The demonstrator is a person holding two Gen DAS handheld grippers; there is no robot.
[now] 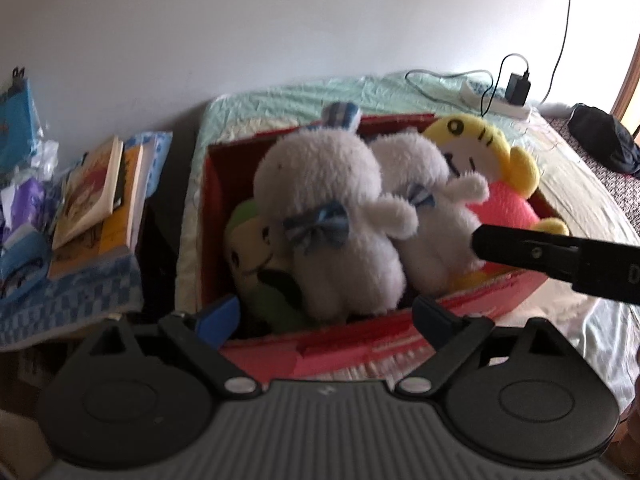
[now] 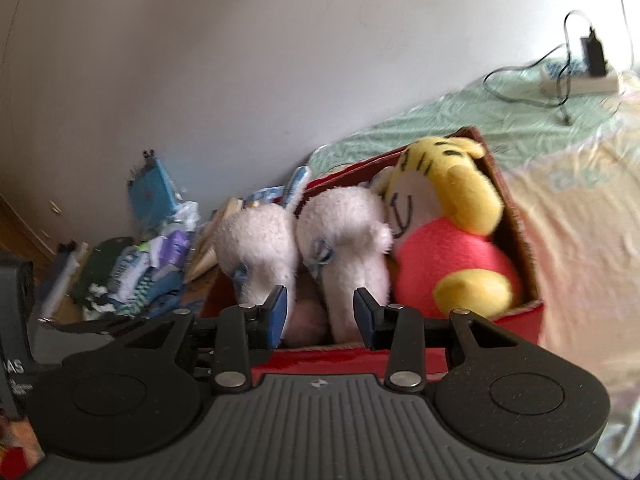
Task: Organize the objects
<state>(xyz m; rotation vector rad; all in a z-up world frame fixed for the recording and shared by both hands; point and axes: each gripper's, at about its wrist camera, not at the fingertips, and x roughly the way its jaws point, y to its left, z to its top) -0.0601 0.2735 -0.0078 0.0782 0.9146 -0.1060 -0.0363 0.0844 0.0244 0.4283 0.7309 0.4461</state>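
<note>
Toys fill a red box (image 1: 360,344) that stands on the bed (image 1: 560,184), close to its left edge. Two white plush lambs (image 1: 324,184) sit side by side in the middle, a green plush (image 1: 256,248) is pushed low at the left under them, and a yellow-and-pink tiger plush (image 1: 500,184) leans in the right part, its head above the far rim.

Left gripper (image 1: 326,314) hovers at the near wall of the box, fingers spread wide and holding nothing. Right gripper (image 2: 320,314) is at the near rim too — its fingers stand apart with nothing held between them, one tip just beside each lamb.

Bed is free to the right of the box. To the left, books (image 1: 96,196) and packets crowd a low surface. Charger (image 1: 518,84) and power strip lie at the far edge.
</note>
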